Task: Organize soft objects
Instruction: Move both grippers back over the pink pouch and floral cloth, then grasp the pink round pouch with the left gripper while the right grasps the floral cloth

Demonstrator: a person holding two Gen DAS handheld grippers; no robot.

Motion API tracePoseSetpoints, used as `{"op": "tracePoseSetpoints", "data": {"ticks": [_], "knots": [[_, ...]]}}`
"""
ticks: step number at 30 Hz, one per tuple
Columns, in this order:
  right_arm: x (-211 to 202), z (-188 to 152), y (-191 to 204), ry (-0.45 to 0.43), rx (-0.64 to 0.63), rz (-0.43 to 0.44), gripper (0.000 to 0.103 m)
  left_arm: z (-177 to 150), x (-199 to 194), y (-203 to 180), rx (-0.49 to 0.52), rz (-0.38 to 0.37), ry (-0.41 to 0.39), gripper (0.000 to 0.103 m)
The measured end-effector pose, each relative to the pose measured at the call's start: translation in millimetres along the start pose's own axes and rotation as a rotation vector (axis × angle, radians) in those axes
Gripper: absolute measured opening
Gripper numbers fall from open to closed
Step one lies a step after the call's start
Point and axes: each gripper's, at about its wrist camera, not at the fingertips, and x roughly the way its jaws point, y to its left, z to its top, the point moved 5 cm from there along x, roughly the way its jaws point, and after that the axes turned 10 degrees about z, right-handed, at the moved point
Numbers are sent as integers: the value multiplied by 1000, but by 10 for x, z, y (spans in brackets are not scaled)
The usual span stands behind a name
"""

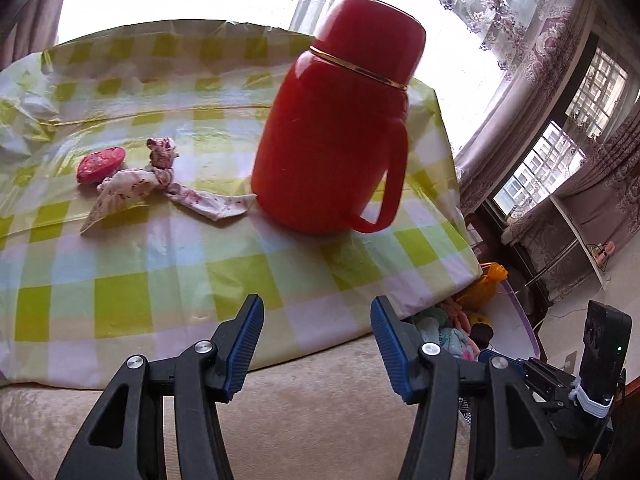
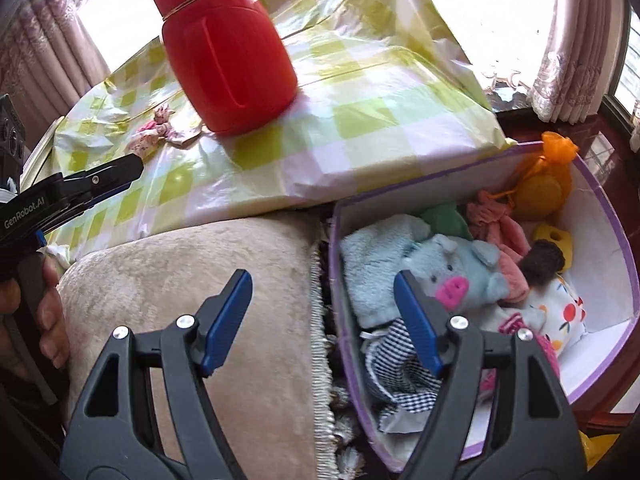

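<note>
A knotted floral cloth [image 1: 160, 184] lies on the green checked tablecloth [image 1: 160, 280], left of a big red thermos jug [image 1: 332, 136]. It also shows small in the right wrist view [image 2: 160, 132]. A purple-rimmed white box [image 2: 600, 216] beside the table holds soft things: a blue plush pig [image 2: 460, 272], a blue towel [image 2: 376, 264], pink cloth [image 2: 500, 220], an orange pouch [image 2: 548, 184], a checked cloth [image 2: 396, 364]. My left gripper [image 1: 316, 312] is open and empty over the table's near edge. My right gripper [image 2: 324, 292] is open and empty above the box's left wall.
A pink oval case [image 1: 100, 164] lies next to the cloth. The red jug [image 2: 224, 52] stands near the table's right edge. A beige padded surface [image 2: 192, 280] sits below the table edge. The box shows at lower right in the left wrist view [image 1: 520, 320].
</note>
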Motion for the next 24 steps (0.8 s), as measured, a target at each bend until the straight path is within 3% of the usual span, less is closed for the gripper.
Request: {"op": "tracePoseSetpoints", "data": {"ticks": [9,20,24], "knots": [[415,211,793,28,-143,81,76,44,-120,934,-167,94,-32,57],[874,641,1498,-29,-259,78,78,257,-22,1696,-314,175,-66,58],[1097,871,1766,-58,-280,96,81,413,39,1917,-353,220,-89,70]]}}
